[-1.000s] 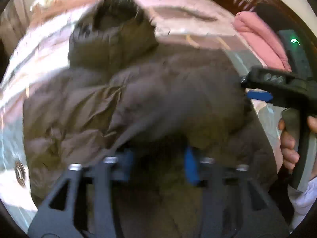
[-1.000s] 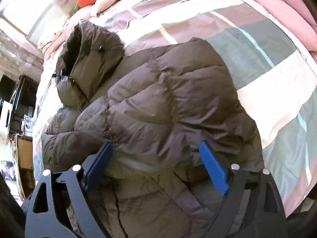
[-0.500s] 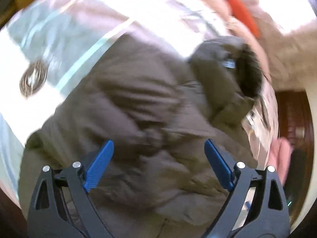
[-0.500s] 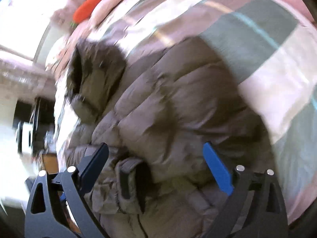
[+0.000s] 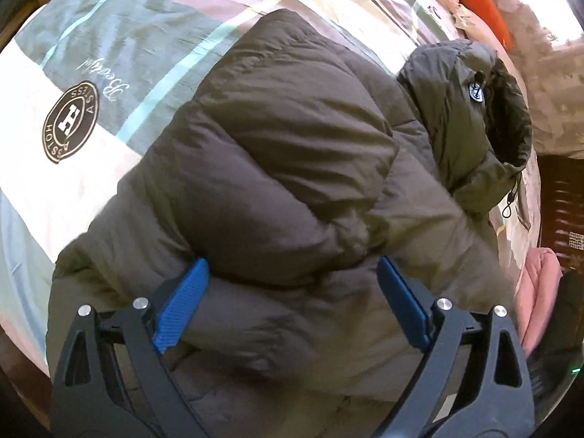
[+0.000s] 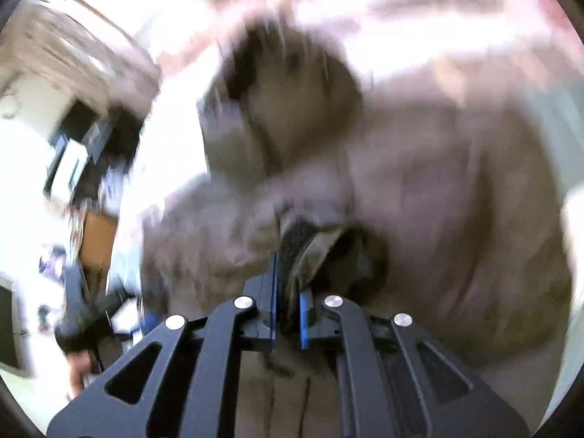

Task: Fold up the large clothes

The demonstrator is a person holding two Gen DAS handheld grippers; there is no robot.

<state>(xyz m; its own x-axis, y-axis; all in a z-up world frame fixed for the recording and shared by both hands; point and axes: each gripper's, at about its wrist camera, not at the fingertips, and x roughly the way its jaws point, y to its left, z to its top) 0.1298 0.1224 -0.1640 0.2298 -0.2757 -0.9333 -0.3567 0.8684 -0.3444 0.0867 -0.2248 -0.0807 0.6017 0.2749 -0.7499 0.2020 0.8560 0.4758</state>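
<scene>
A dark olive-brown puffer jacket (image 5: 292, 168) lies on a striped bedspread (image 5: 109, 36), its hood (image 5: 471, 109) toward the upper right. My left gripper (image 5: 292, 303) is open, its blue pads either side of a folded jacket bulge. In the blurred right wrist view, my right gripper (image 6: 288, 310) is shut on the jacket's dark ribbed sleeve cuff (image 6: 295, 241), with the jacket (image 6: 438, 182) behind it.
A round logo (image 5: 71, 122) is printed on the bedspread at left. An orange carrot-shaped plush (image 5: 478, 0) and pink bedding (image 5: 540, 292) lie at the bed's edges. Furniture and a cardboard box (image 6: 96, 241) stand left of the bed in the right wrist view.
My left gripper opened a second ago and swung over the jacket. My right gripper closed on the sleeve cuff and is moving fast, blurring its view.
</scene>
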